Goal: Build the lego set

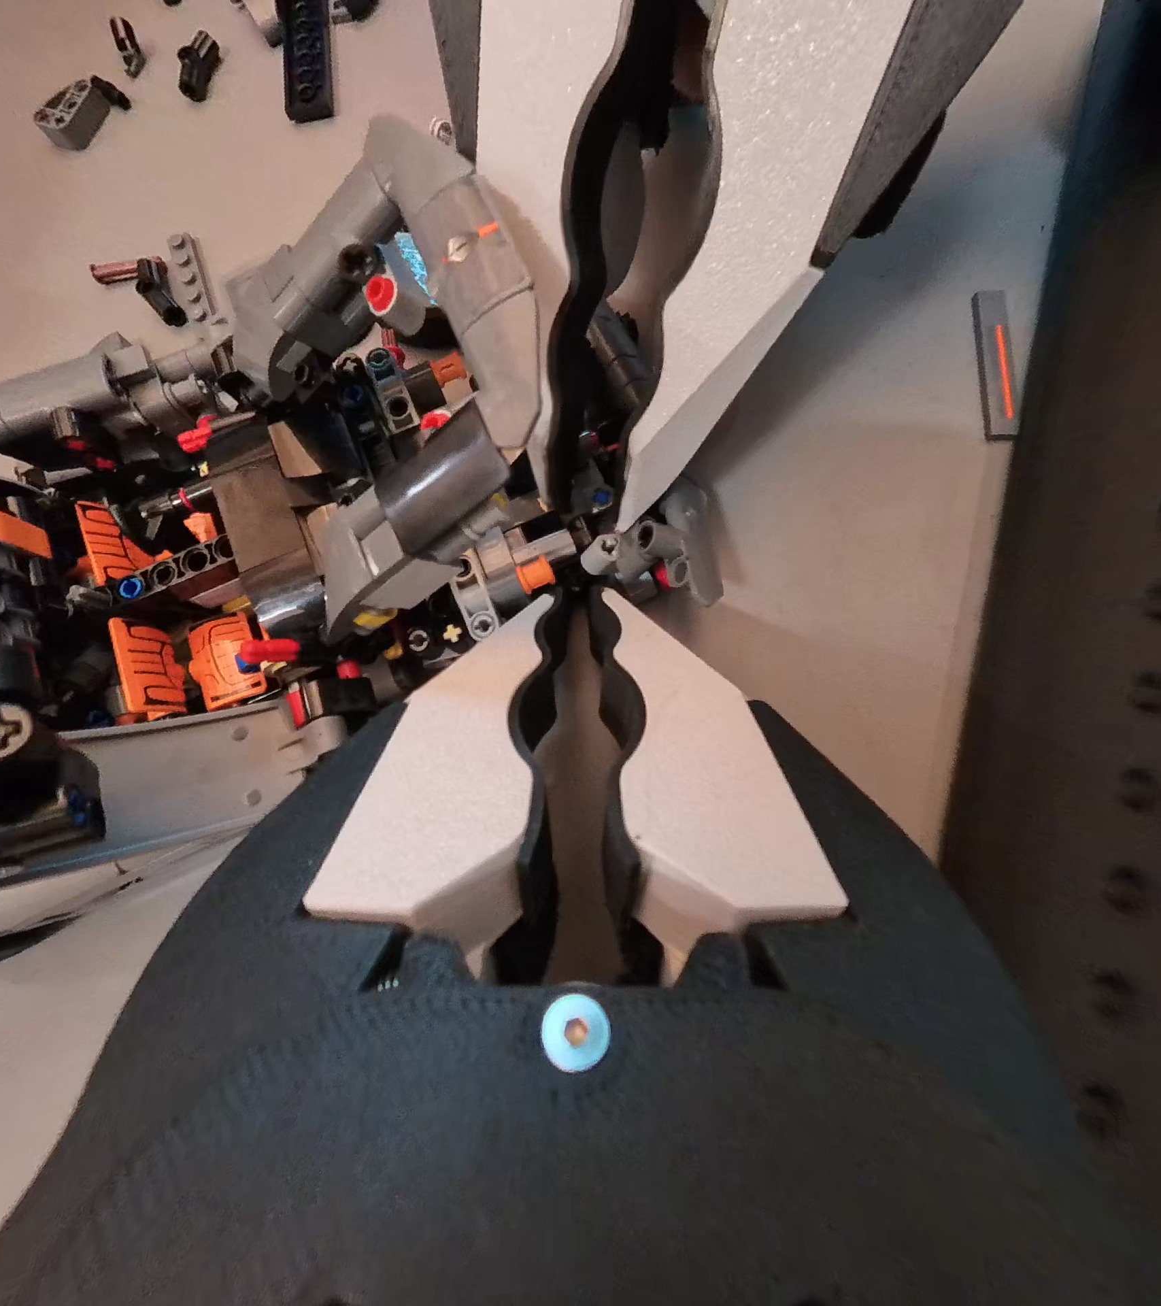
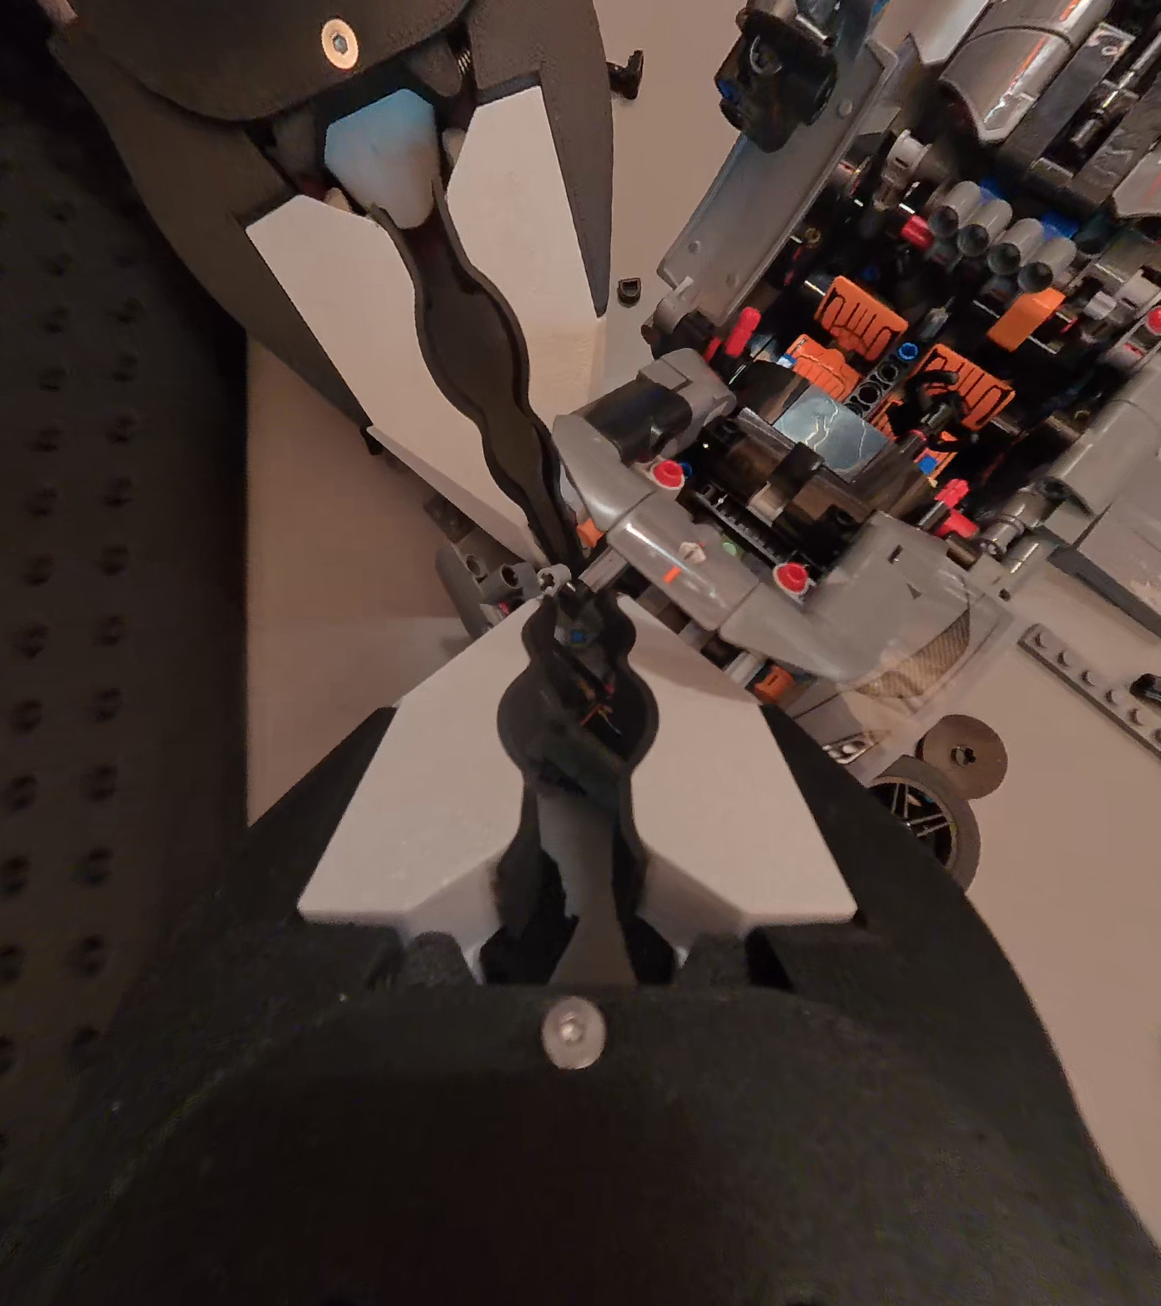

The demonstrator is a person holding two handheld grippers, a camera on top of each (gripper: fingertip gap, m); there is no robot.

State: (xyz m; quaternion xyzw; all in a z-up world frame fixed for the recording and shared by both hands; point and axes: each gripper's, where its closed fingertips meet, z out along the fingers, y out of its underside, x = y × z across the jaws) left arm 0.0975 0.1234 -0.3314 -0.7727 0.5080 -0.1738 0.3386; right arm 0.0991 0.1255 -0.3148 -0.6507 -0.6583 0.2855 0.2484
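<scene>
The grey, black and orange lego car (image 1: 379, 438) lies on the white table, also in the right wrist view (image 2: 846, 495). Both grippers meet tip to tip at its front corner. My left gripper (image 1: 581, 597) comes from below with its jaws closed on a small grey connector cluster (image 1: 641, 555) on a black axle. My right gripper (image 2: 569, 608) is closed on a small black piece with a blue pin (image 2: 576, 634). In the left wrist view the right gripper (image 1: 588, 512) reaches down from above. In the right wrist view the left gripper (image 2: 555, 548) reaches in from the upper left.
Loose parts lie on the table: a grey tile with an orange stripe (image 1: 998, 364), a black beam (image 1: 309, 63), a grey connector (image 1: 79, 113), a wheel (image 2: 931, 813), a black disc (image 2: 962, 756) and a long grey plate (image 2: 1128, 714). A black perforated board (image 2: 33, 565) borders the table. Both grippers' tips are close together, under 4 cm apart. The wheel (image 2: 931, 813) lies around 10 cm away from my right fingertips.
</scene>
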